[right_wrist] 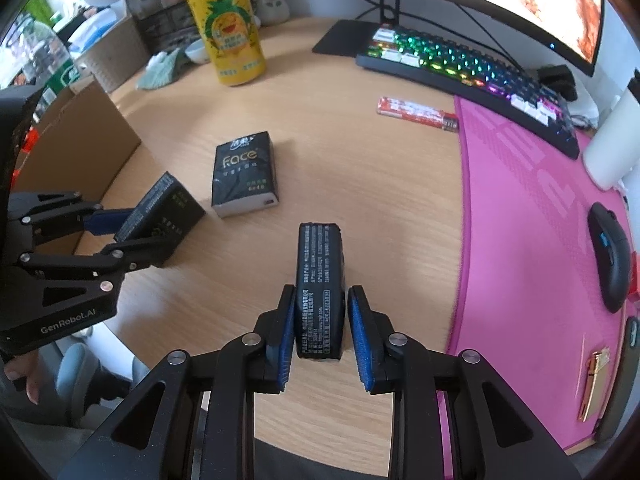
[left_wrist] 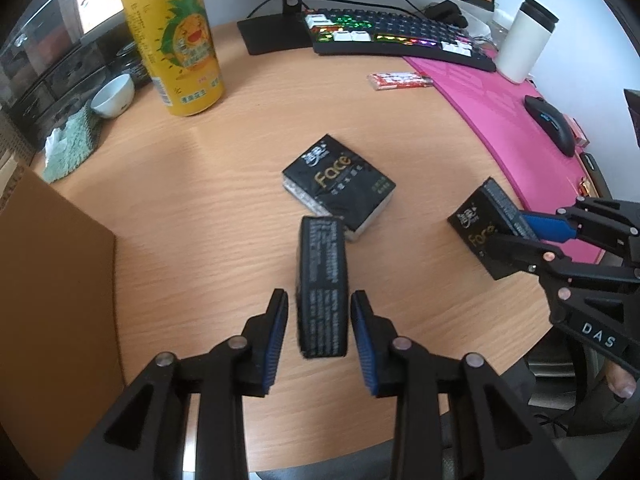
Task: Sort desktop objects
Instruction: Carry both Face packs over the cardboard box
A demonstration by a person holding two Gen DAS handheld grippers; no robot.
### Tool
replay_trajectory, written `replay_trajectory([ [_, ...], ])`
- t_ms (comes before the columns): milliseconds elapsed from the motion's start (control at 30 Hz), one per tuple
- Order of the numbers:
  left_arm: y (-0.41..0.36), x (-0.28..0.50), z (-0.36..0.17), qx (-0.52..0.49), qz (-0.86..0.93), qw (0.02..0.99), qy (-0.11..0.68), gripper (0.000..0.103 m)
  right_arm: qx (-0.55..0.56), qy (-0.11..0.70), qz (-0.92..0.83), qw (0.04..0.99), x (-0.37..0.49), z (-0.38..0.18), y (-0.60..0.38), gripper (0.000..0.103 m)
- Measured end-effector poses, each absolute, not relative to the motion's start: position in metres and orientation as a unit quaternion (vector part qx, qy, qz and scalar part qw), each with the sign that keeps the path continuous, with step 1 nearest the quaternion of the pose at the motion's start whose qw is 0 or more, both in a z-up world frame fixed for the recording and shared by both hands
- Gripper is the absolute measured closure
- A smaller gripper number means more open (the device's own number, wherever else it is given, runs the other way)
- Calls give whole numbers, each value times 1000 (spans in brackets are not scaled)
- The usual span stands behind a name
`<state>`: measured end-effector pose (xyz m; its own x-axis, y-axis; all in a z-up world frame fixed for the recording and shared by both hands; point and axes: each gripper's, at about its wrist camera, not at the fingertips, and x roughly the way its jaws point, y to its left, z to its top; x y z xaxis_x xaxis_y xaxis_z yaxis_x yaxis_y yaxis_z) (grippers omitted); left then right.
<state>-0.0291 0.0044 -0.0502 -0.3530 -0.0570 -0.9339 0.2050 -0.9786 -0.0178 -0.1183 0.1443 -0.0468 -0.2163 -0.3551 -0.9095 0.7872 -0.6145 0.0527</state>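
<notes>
Three black "Face" tissue packs are on the wooden desk [left_wrist: 208,208]. One pack [left_wrist: 340,184] [right_wrist: 245,172] lies flat in the middle. A second pack [left_wrist: 322,280] [right_wrist: 168,208] stands on edge, blurred, between the pads of my left gripper [left_wrist: 319,300] [right_wrist: 148,228]. Thin gaps show on both sides of it, so the jaws are open around it. My right gripper [right_wrist: 322,296] [left_wrist: 506,232] is shut on the third pack [right_wrist: 320,264] [left_wrist: 474,224], held edge-up and tilted beside the pink mat [right_wrist: 520,220].
A yellow pineapple can [left_wrist: 174,36] stands at the back left by a small bowl [left_wrist: 114,96]. A cardboard box [left_wrist: 52,264] is at the left edge. Behind are a lit keyboard [left_wrist: 400,36], a red packet [left_wrist: 400,80], a white tumbler [left_wrist: 524,40] and a mouse [left_wrist: 554,124].
</notes>
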Motion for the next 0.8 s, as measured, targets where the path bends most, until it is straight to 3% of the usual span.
replay_trajectory([
  [67,4,-29,-52,567,-817,82,61,70,491,226,-749,382,-116,-45,143,85],
  [100,5,-29,-53,569,-816,83,58,83,490,228,-749,383,-115,-44,143,85],
  [300,-1,-17,-29,550,-829,74,64,83,473,229,-738,423,-107,-20,133,85],
  [467,-26,19,30,500,-860,63,85,83,425,243,-709,509,-78,27,87,85],
  [667,-90,84,92,420,-884,177,98,83,359,232,-673,604,-28,85,-4,84],
  [800,-144,115,90,416,-861,270,115,83,352,235,-638,644,6,87,-64,84],
])
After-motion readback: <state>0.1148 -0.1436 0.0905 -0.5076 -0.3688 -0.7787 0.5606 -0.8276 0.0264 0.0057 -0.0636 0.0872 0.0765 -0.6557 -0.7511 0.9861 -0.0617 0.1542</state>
